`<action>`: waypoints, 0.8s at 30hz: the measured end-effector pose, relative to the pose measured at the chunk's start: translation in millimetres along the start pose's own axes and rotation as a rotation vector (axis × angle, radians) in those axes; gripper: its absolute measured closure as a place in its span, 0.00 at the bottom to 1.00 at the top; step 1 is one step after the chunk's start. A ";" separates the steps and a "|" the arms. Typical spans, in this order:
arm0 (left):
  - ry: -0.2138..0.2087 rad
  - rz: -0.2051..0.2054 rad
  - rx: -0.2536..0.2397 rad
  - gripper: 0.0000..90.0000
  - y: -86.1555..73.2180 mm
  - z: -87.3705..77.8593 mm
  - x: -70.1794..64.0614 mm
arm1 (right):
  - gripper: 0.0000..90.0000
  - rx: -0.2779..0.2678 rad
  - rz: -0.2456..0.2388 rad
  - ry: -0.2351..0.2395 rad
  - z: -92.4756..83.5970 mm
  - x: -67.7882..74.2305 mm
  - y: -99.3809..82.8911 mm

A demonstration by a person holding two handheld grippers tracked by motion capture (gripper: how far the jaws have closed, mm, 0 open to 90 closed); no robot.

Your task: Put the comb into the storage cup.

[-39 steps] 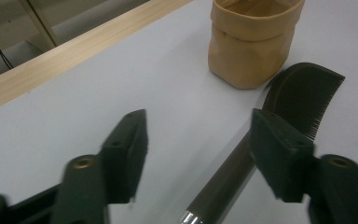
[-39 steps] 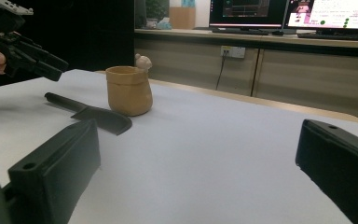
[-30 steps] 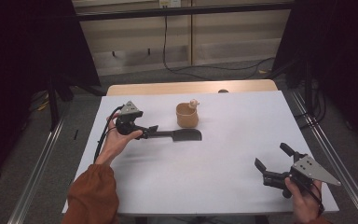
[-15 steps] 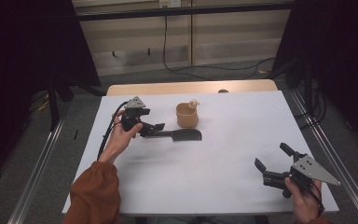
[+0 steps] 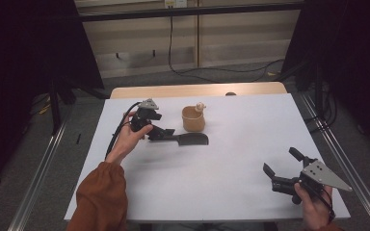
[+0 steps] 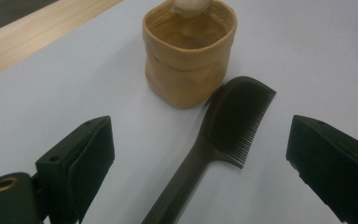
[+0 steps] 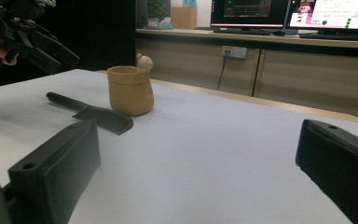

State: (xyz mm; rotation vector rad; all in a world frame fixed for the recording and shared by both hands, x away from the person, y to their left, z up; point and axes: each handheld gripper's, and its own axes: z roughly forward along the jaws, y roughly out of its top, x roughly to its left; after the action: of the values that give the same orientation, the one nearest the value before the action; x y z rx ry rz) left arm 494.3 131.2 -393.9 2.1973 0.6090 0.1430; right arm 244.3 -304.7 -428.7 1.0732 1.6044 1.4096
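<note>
Comb (image 5: pixel 188 139): a black, long-handled comb that lies flat on the white table (image 5: pixel 231 192), toothed head just beside the base of a tan pouch (image 5: pixel 193 120), whether touching cannot be told, and handle running toward the person's left. The left gripper (image 5: pixel 161 133) hovers over the handle end with its jaws spread wide, one to each side of the handle in the left gripper view (image 6: pixel 186 186); this alignment suits a pinch on the handle, judged the step in hand. The right gripper (image 5: pixel 282 166) rests near the table's near right corner, well apart from the work, jaws likewise spread and holding nothing. The pouch stands upright with its mouth open; a small pale object (image 6: pixel 191 5) protrudes above its rim, and the interior is otherwise too dim to identify contents.
</note>
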 end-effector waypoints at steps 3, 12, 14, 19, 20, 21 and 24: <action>-0.019 0.000 0.017 0.09 1.2 4.1 1.7 | 0.00 -0.001 -0.003 0.001 0.1 0.0 -0.1; 0.008 0.022 0.135 0.08 3.4 15.7 9.2 | 0.00 0.001 -0.006 0.003 0.4 0.1 -0.2; 0.018 0.068 0.164 0.12 3.7 17.6 5.4 | 0.00 0.001 -0.006 0.002 0.4 0.2 -0.3; -0.018 0.136 0.222 0.11 5.9 21.9 4.2 | 0.00 0.000 -0.005 0.002 0.5 0.2 -0.3; -0.024 0.138 0.232 0.11 6.9 22.5 4.4 | 0.00 0.002 -0.006 0.001 0.6 0.1 -0.3; -0.042 0.148 0.237 0.11 7.9 23.9 4.7 | 0.00 0.003 -0.006 0.000 0.7 0.0 -0.4; -0.044 0.163 0.252 0.10 9.2 27.3 3.6 | 0.00 0.000 -0.007 0.002 0.1 0.1 -0.3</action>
State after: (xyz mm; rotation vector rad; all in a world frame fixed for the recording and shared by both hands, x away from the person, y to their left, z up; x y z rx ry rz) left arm 509.1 108.9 -405.0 2.4873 0.4416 0.1077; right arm 244.3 -304.6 -429.0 1.0660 1.6082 1.4066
